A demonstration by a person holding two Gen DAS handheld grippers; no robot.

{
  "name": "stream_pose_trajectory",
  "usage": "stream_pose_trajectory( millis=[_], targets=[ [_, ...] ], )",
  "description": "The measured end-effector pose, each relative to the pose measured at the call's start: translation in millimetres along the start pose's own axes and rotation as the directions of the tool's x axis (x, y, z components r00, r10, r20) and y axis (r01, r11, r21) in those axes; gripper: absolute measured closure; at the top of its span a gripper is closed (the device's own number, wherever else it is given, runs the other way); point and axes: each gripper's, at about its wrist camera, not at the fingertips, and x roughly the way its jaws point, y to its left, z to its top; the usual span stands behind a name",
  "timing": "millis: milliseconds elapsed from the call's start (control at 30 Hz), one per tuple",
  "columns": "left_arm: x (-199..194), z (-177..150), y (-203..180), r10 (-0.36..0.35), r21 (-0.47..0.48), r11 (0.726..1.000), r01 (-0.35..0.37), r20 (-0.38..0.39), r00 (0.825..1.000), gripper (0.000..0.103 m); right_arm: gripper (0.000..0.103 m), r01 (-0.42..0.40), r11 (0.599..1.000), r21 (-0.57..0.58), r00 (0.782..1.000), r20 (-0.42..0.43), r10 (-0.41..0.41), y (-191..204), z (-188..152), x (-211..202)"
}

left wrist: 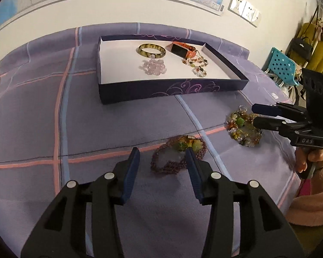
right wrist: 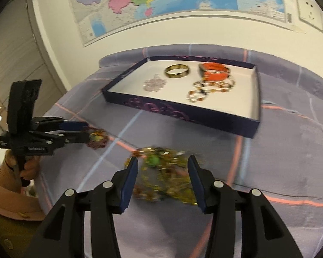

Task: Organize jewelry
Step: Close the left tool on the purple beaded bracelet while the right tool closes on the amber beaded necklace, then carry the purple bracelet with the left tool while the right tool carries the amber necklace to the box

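Note:
A dark blue box lid used as a tray (left wrist: 172, 90) (right wrist: 183, 116) lies on the bed. It holds a green-brown bangle (left wrist: 151, 51) (right wrist: 177, 71), an orange watch (left wrist: 183, 50) (right wrist: 213, 72), a pale pink bead bracelet (left wrist: 154, 67) (right wrist: 154, 84) and a mixed bead strand (left wrist: 197, 65) (right wrist: 202, 91). My left gripper (left wrist: 162, 157) (right wrist: 86, 130) is open over a purple bead bracelet with green stones (left wrist: 178, 153) (right wrist: 98, 139). My right gripper (right wrist: 162, 166) (left wrist: 255, 115) is open around a multicoloured bead bracelet (right wrist: 163, 178) (left wrist: 244, 130).
The bed has a purple checked cover (left wrist: 75, 111) with pink stripes. A wall map (right wrist: 161, 2) hangs behind it. A door (right wrist: 15, 68) is at the left of the right wrist view. A turquoise basket (left wrist: 281, 63) and hanging bags (left wrist: 303, 45) stand right of the bed.

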Motion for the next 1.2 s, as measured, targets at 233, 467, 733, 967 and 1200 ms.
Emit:
stream_pose_trajectory(
  millis=[233, 467, 733, 967, 1200],
  targets=[
    [1.4, -2.5, -10.5, -0.011, 0.043, 0.999, 0.012, -0.036, 0.999, 0.091, 0.078, 0.028, 0.996, -0.080, 0.999, -0.042, -0.032, 13.6, 0.2, 13.2],
    [-14.3, -0.9, -18.8, -0.030, 0.045, 0.999, 0.030, 0.004, 1.000, 0.100, 0.092, 0.069, 0.989, -0.131, 0.996, -0.040, -0.075, 19.9, 0.1, 13.4],
    [-40.2, 9.6, -21.0, -0.100, 0.034, 0.995, 0.098, 0.058, 0.993, 0.100, 0.093, -0.005, 0.995, -0.096, 0.999, 0.043, 0.010, 23.1, 13.8, -19.1],
    [-53.1, 13.5, -25.8, -0.133, 0.034, 0.991, 0.130, 0.088, 0.987, 0.100, 0.093, -0.039, 0.994, -0.105, 0.993, 0.105, 0.050, 31.7, 26.0, -44.1],
    [-66.4, 21.6, -29.4, -0.143, 0.048, 0.989, 0.138, 0.120, 0.982, 0.100, 0.093, -0.034, 0.995, -0.096, 0.991, 0.125, 0.046, 28.4, 32.2, -49.3]
  ],
)
